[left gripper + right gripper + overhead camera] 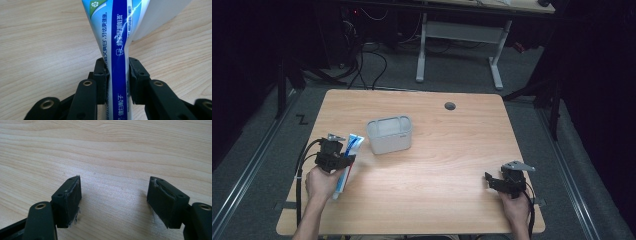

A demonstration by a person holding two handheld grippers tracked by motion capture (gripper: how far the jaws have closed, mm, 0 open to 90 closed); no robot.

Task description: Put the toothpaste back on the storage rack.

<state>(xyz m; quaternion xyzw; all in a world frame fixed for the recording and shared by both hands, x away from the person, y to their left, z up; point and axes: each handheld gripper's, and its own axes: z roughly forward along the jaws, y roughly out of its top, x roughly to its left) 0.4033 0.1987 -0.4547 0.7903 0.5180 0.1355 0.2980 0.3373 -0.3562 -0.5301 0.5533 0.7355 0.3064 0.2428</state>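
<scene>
Now toothpaste tube (348,161) pinched across its middle by left gripper (343,161) at near left of table (452,165), long axis running near-to-far, basket (389,134) just right and farther off, right gripper (488,181) wide apart, holding nothing, near right.

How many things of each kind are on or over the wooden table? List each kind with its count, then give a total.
Toothpaste tube: 1, clamped in the left gripper
Mesh basket: 1, light grey, near the table's middle
Hand-held grippers: 2, the left gripper and the right gripper, which is open
Total: 4
</scene>
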